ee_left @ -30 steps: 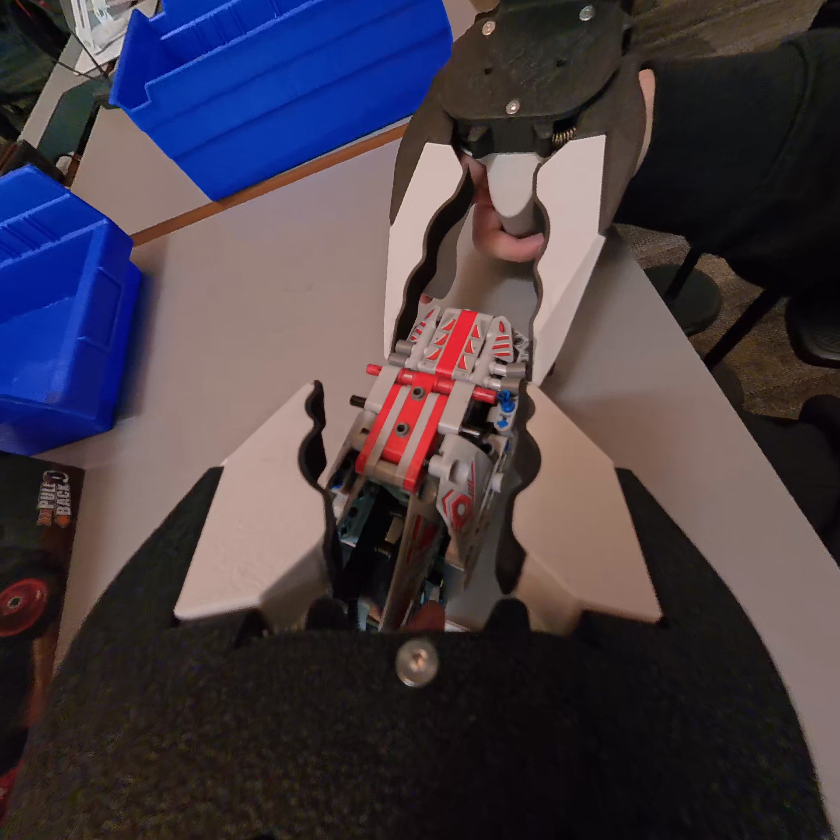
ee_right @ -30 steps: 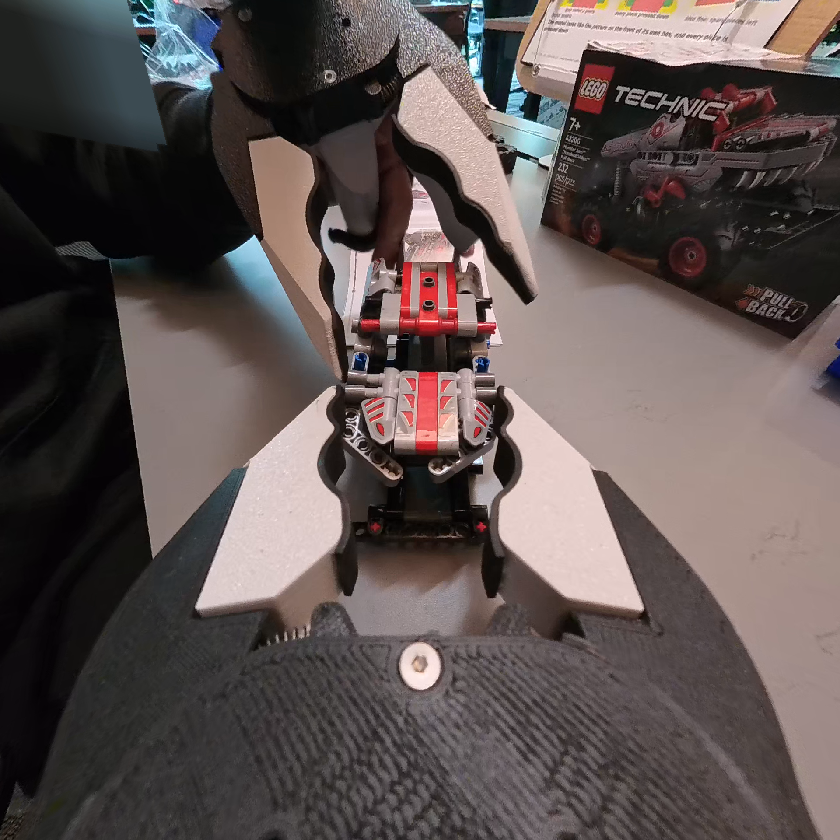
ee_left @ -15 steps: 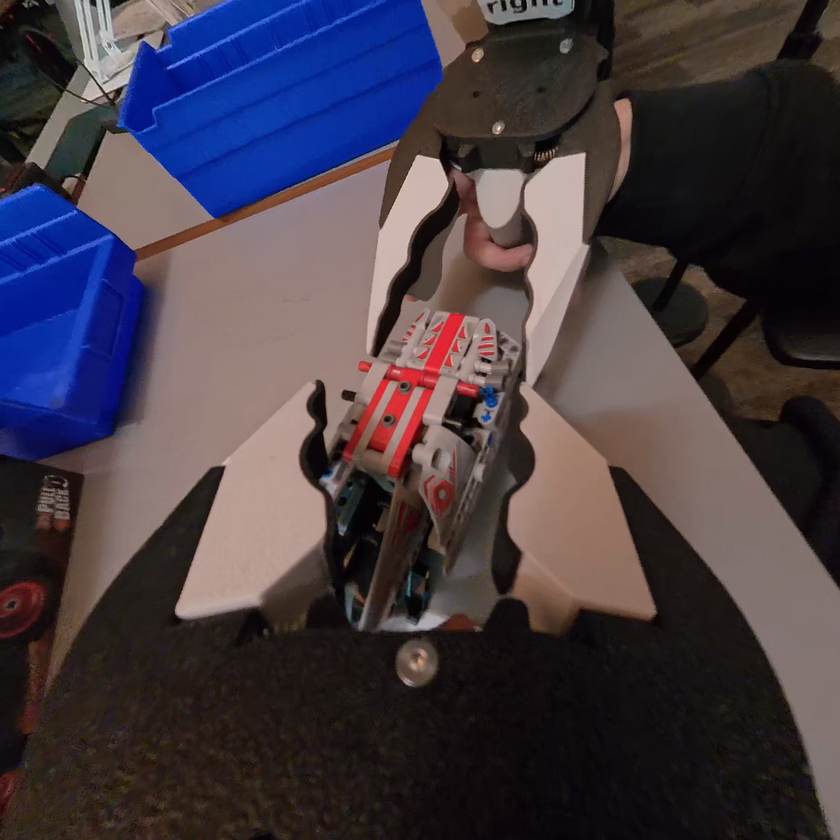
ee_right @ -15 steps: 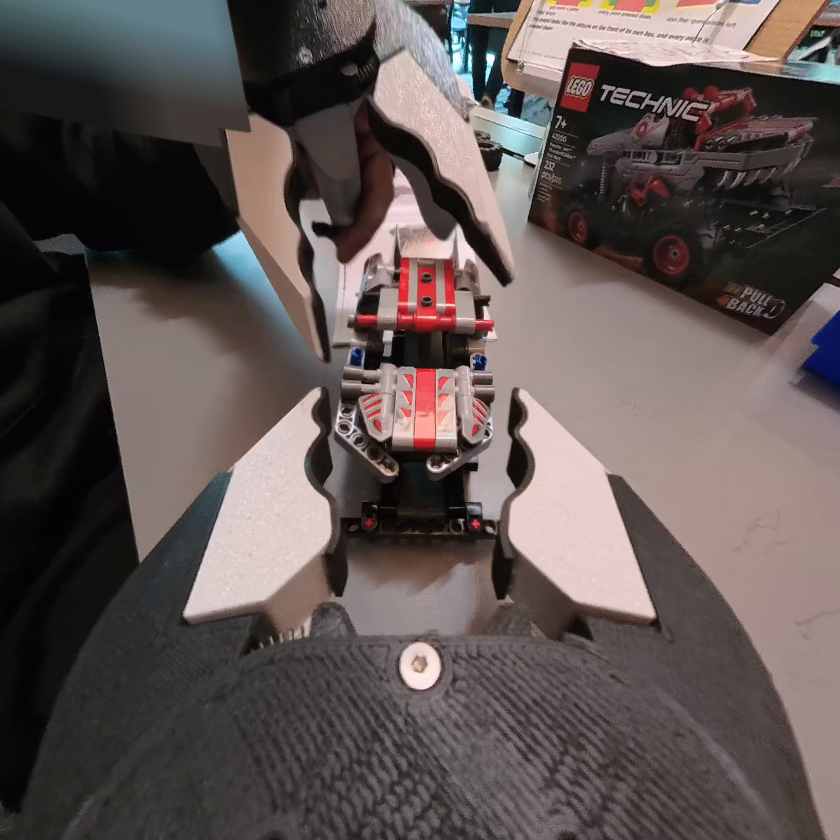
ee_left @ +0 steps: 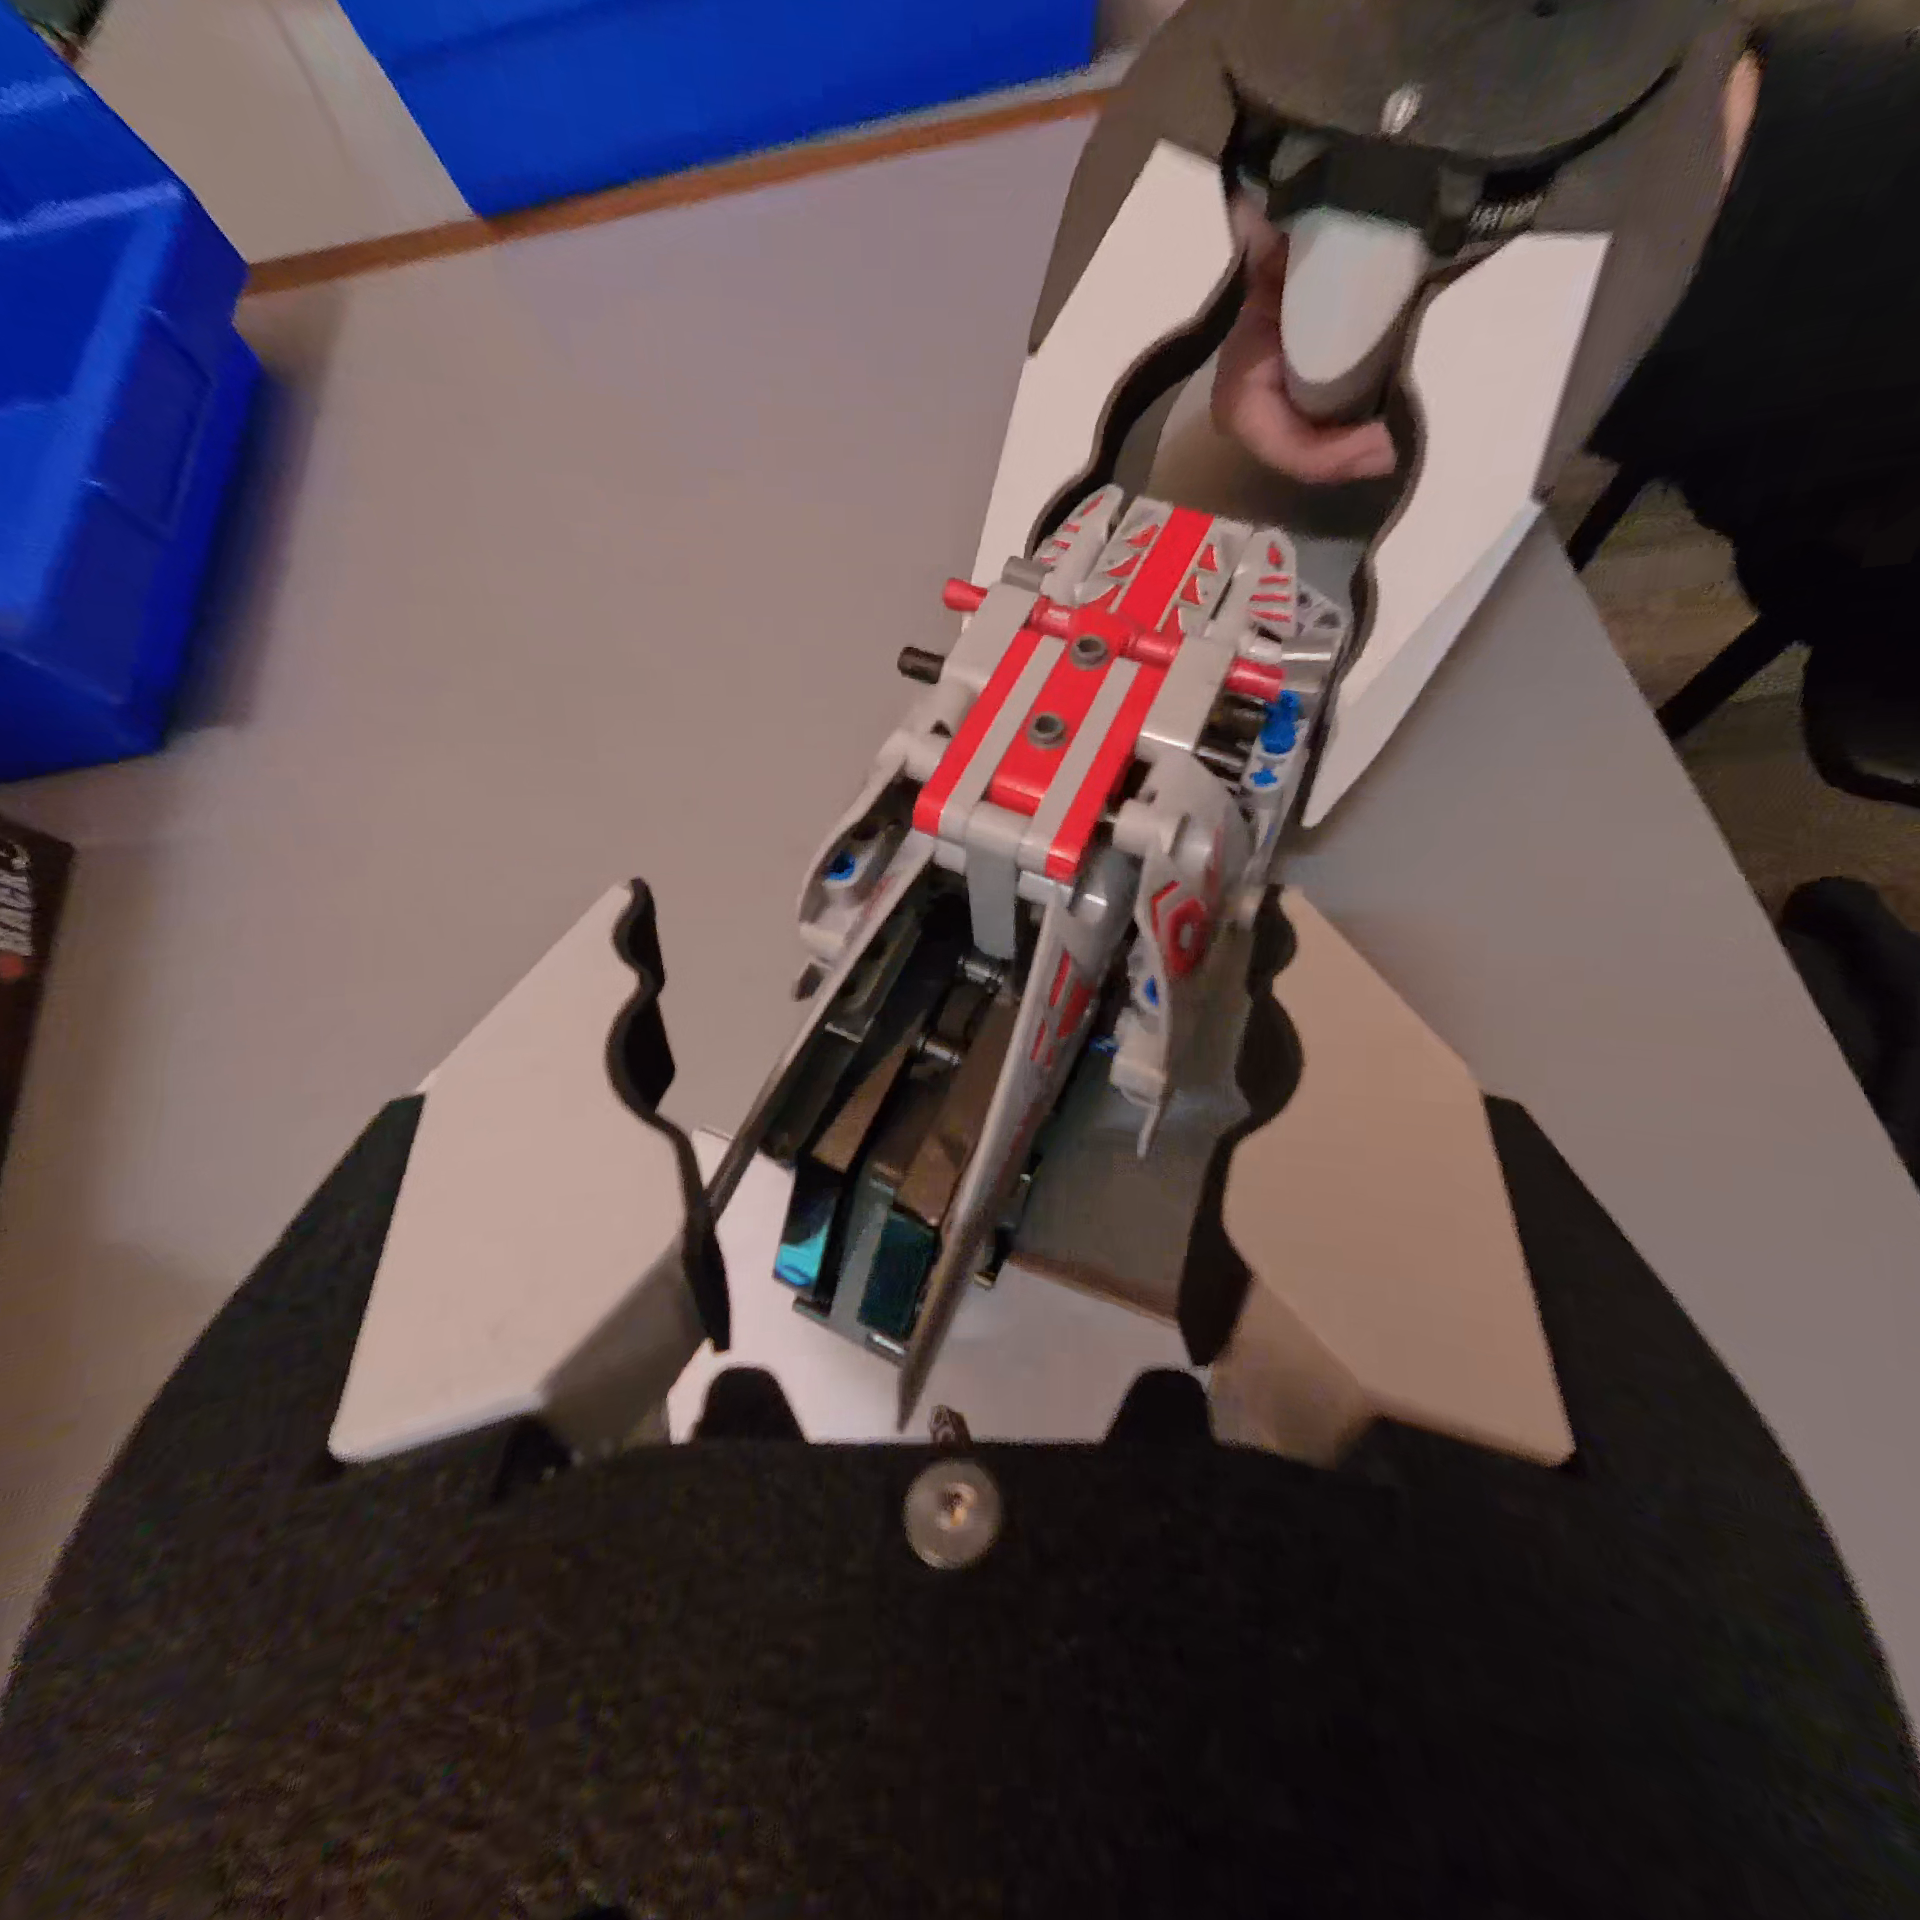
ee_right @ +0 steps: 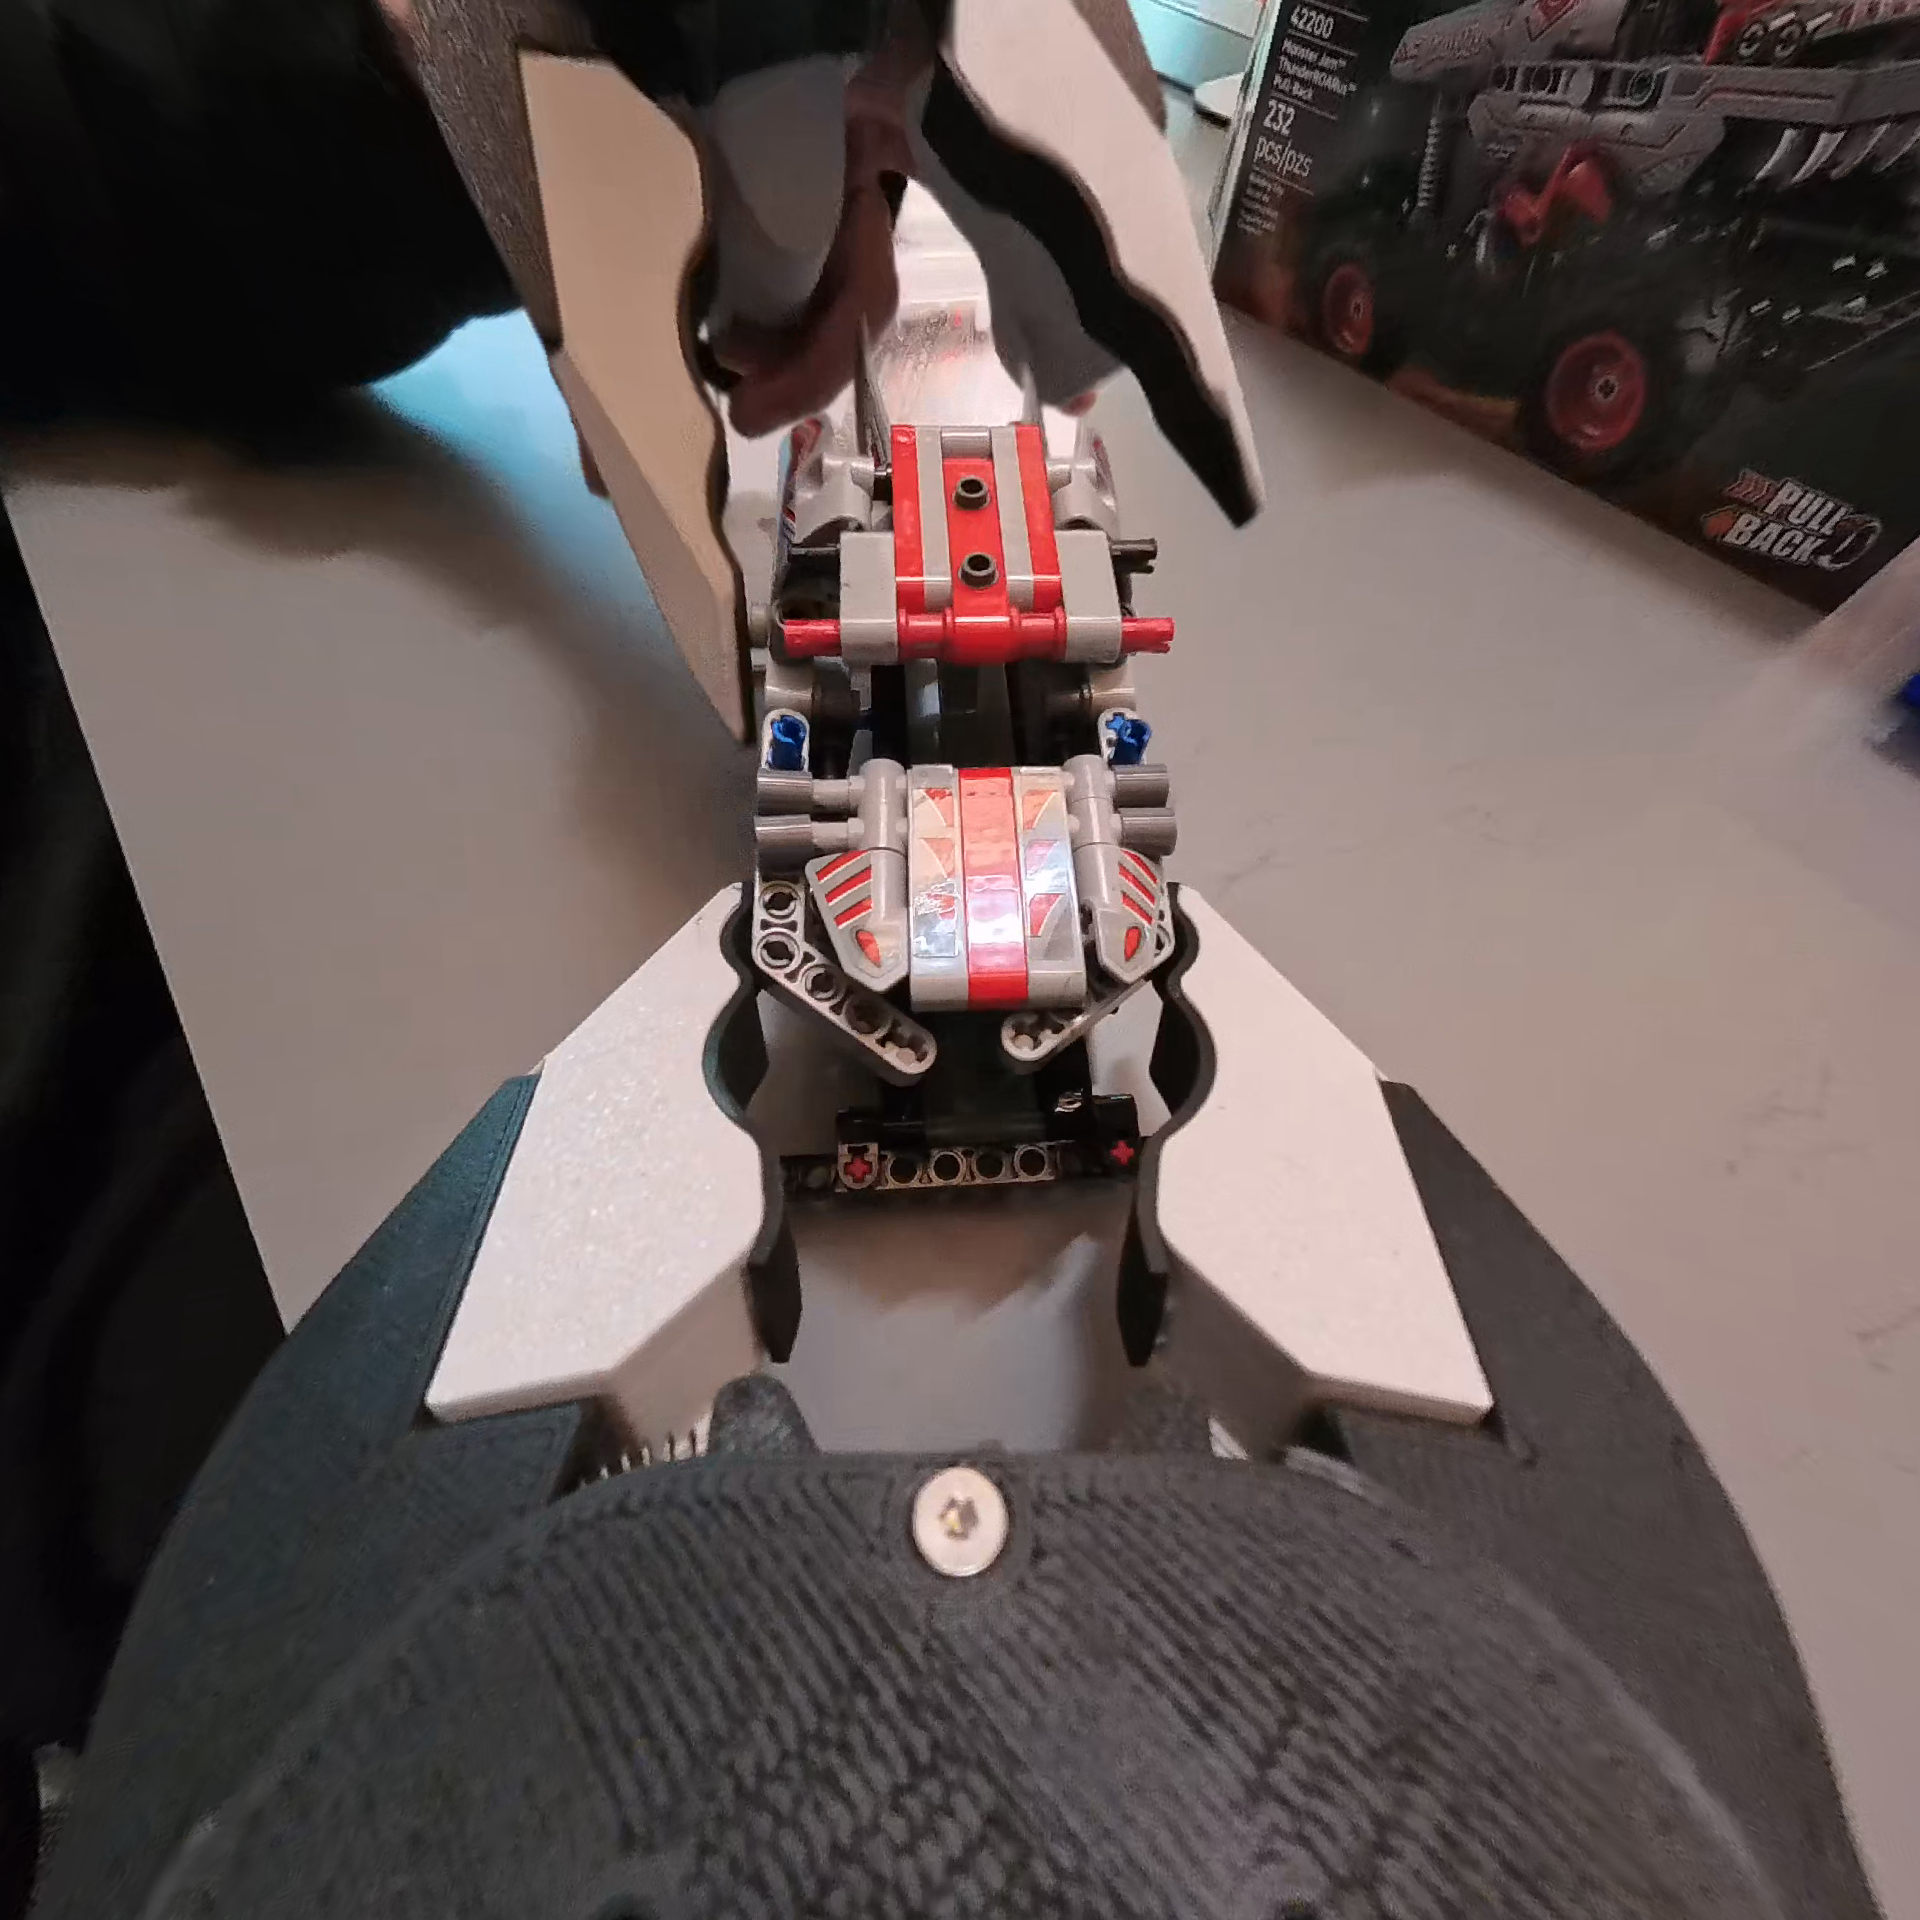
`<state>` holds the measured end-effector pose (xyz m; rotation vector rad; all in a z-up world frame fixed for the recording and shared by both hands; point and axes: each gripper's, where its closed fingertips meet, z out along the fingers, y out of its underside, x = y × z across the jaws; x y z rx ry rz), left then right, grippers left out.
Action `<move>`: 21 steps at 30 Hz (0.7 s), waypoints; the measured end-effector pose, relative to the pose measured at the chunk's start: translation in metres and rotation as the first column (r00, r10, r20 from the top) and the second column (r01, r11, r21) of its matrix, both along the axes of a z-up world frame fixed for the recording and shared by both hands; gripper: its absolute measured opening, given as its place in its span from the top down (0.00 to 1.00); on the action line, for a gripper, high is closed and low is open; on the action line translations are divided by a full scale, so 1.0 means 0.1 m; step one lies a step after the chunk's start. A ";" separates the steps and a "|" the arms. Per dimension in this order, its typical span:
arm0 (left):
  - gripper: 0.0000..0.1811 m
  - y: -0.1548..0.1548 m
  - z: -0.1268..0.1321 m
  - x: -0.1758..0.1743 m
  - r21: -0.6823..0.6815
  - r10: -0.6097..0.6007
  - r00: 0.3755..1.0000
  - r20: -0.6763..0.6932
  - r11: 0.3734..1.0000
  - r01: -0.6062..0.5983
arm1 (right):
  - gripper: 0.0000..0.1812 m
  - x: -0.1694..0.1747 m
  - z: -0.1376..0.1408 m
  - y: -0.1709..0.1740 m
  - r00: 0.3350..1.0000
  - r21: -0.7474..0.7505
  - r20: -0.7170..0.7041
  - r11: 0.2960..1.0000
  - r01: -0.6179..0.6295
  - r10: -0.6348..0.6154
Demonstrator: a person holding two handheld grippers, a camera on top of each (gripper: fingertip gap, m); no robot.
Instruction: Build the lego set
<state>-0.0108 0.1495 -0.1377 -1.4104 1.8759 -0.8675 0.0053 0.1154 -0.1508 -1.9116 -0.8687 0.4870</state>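
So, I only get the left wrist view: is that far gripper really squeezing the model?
Observer: Yes. The right wrist view shows the right gripper shut on the nose of the model, touching both sides.
Operator: Anything below that nose?
Observer: A black beam across the front, with a red pin at each end.
Operator: And off to the side?
Observer: The box stands on the right, its front picturing a truck with red wheels.
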 end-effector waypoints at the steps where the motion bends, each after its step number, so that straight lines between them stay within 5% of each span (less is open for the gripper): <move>1: 0.38 0.00 -0.06 0.02 0.001 -0.004 1.000 -0.026 1.000 0.004 | 0.59 0.00 0.00 0.00 1.000 -0.001 0.000 1.000 -0.001 0.001; 8: 0.52 -0.17 -0.09 0.02 -0.029 -0.170 0.985 -0.041 0.985 0.169 | 0.59 -0.01 0.00 0.00 1.000 0.001 0.002 1.000 -0.015 0.015; 16: 0.53 -0.17 -0.10 0.03 -0.040 -0.203 0.978 -0.051 0.979 0.201 | 0.59 -0.02 0.01 0.00 0.999 -0.021 -0.025 1.000 -0.021 0.021; 21: 0.53 -0.18 -0.10 0.04 -0.036 -0.229 0.972 -0.054 0.973 0.227 | 0.57 -0.01 0.16 -0.04 0.985 -0.028 -0.165 0.998 -0.050 0.045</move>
